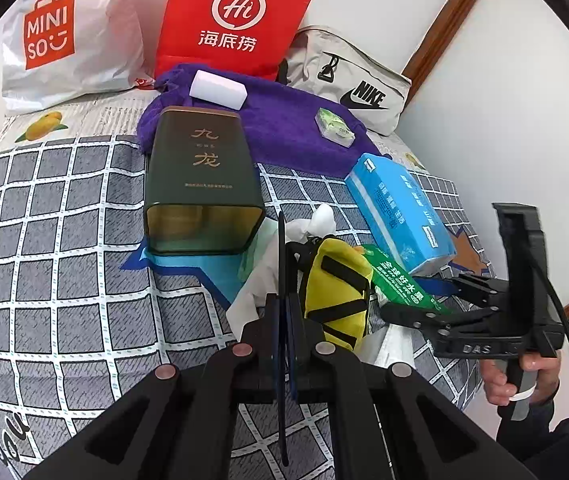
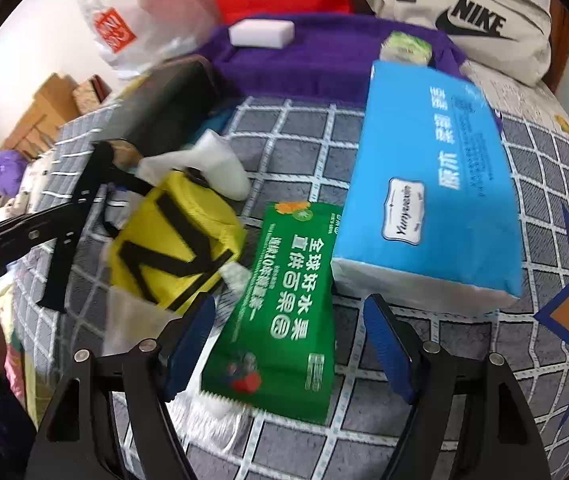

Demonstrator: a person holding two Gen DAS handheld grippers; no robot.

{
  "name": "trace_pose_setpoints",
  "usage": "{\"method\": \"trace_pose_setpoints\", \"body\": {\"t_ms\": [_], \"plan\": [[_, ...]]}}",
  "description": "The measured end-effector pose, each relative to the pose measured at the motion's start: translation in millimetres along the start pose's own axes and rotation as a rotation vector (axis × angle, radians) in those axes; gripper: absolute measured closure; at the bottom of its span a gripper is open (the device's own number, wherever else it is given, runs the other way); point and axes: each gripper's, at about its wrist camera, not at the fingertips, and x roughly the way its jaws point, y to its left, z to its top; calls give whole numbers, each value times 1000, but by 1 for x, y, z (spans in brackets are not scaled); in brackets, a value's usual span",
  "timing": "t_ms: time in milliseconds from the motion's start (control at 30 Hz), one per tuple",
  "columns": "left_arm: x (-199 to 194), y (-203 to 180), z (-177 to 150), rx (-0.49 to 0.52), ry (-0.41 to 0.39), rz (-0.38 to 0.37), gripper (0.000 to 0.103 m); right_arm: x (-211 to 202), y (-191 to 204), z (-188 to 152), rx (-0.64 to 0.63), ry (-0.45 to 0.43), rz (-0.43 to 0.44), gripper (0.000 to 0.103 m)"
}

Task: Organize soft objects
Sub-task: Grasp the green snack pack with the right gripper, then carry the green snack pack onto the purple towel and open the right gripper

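Left gripper clamped shut beside yellow pouch; right gripper spread wide, straddling green wet-wipe packet, ungripped.

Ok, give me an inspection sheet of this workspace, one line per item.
Surface: bed cover with a grey grid print, stars and fruit pictures.
Job's things: yellow pouch, green packet, blue tissue pack, crumpled white tissue, purple towel carrying a white block and a small green packet.
Clutter: dark green tin lying on its side; Miniso bag, red bag, Nike bag at the back.
Grippers: left tool shut, empty; right tool open astride the green packet.
Cables: black cable beside the right tool.
Surroundings: white wall, wooden trim, cardboard boxes.
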Motion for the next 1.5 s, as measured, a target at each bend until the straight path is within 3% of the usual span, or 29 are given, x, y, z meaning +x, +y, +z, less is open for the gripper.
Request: {"method": "trace_pose_setpoints", "body": {"t_ms": [100,433,500,533,733,900,1000,1133,1167,1200,1500], "plan": [[0,3,0,-9,0,-3,99,-2,2,-1,-31,-11,-4,52],[-2,-3,5,-1,-10,-38,99,-41,-2,-13,-53,-60,46,52],[-3,-5,7,0,-14,-42,99,-45,-2,-13,-58,-57,44,66],[-4,-5,7,1,-16,-44,99,-44,-3,-13,-58,-41,38,67],[-8,-10,7,13,-21,-51,99,-33,-3,-20,-80,4,-13,65],[-7,-12,6,12,-15,-47,99,-39,9,-17,-106,-25,12,37],[-8,-12,6,14,-19,-50,99,-30,17,-13,-136,-23,-15,36],[-9,-11,6,13,-19,-47,99,-10,21,-13,-161,28,-67,41],[-10,-10,6,13,-20,-47,99,-9,21,-14,-167,32,-67,57],[-11,-10,6,11,-21,-45,99,-9,20,-16,-172,43,-53,65],[-17,-8,15,6,-32,-39,99,-58,14,-14,-162,-51,11,66]]}}
